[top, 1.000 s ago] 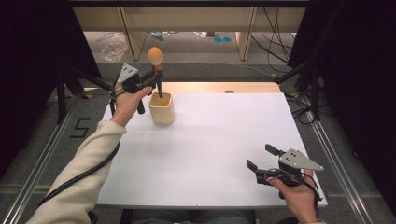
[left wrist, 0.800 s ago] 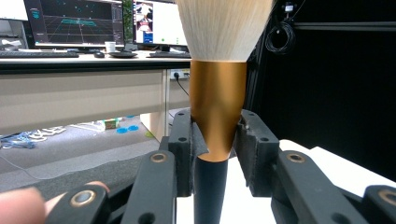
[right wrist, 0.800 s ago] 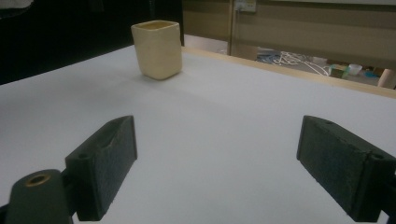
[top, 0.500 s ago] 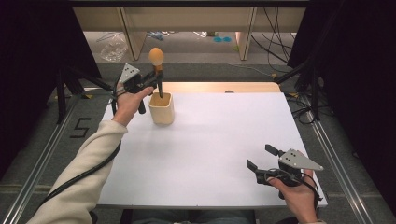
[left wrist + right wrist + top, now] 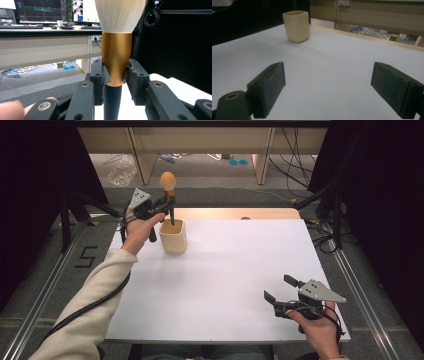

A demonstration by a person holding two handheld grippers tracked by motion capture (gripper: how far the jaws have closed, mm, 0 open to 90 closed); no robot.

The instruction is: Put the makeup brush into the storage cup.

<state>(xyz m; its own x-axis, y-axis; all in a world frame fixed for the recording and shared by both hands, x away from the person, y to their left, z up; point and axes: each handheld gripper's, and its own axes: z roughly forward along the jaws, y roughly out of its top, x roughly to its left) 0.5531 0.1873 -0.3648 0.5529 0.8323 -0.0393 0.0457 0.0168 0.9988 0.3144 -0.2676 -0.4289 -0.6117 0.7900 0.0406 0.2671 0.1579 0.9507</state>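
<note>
- The white desk [image 5: 225, 285] holds a cream cup [image 5: 173, 236] at its far left.
- The left gripper [image 5: 167, 206] is clamped on a brush [image 5: 116, 57], upright with its handle down in the cup.
- Next, I think: let go gently (or lift straight up).
- The right gripper [image 5: 281, 289] waits wide open, holding nothing.
- The cup hides the handle's end.

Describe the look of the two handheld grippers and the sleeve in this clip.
Both the left gripper and the right gripper are black, two-jawed, with blocky jaw pads and brass-coloured pivot rivets. Each carries a grey three-cornered plate dotted with small dark marks. A black cable trails along the left arm's cream sleeve.
</note>
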